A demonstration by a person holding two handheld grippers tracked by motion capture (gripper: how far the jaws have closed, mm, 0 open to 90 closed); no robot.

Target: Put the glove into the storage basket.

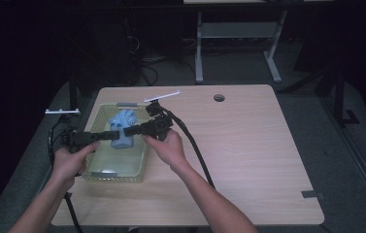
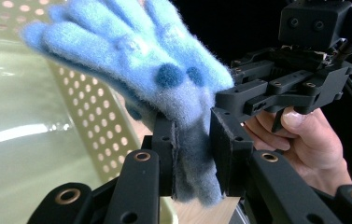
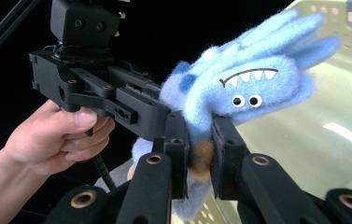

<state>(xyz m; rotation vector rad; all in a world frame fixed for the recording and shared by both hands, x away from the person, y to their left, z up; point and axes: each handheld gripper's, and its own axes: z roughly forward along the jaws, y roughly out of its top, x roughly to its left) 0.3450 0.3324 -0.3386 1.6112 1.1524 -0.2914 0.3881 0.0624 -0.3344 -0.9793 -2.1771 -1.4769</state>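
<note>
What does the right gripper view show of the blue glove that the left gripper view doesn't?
Right gripper view: the glove has a face on this side, two googly eyes and a toothed mouth, and a brown patch sits on the cuff between the right gripper jaws.

Left gripper view: the other side of the glove, with two dark blue dots, and the basket wall with its rows of holes close behind.

Both: each gripper, the left gripper too, is shut on the cuff, with the other hand's gripper clamped beside it, over the pale green basket.

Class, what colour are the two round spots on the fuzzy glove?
Dark blue spots on the light blue fuzzy glove, clearest in the left gripper view.
</note>
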